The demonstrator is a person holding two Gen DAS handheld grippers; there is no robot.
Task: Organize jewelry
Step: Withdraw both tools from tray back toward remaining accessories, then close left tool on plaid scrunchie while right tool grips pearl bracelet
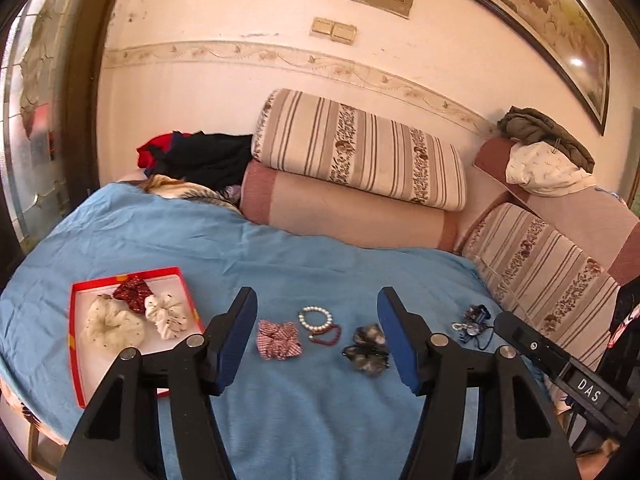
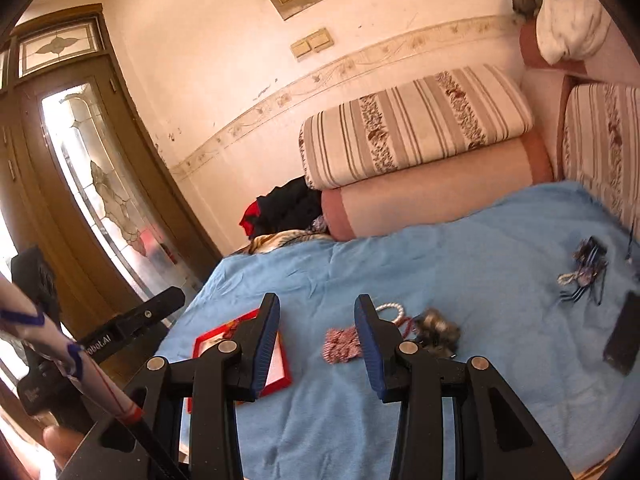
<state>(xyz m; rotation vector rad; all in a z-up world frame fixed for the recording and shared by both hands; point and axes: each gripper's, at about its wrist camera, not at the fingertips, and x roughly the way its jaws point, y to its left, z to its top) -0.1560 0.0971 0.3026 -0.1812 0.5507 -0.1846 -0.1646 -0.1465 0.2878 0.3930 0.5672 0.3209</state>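
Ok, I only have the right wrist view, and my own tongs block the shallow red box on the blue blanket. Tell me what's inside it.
Observer: Three fabric hair ties lie in the shallow red cardboard tray: a cream speckled scrunchie, a dark red patterned scrunchie and a white speckled scrunchie.
Operator: Now report how the other pair stands. I see only its side.
Observer: The left tongs are open, with nothing between the blue pads.
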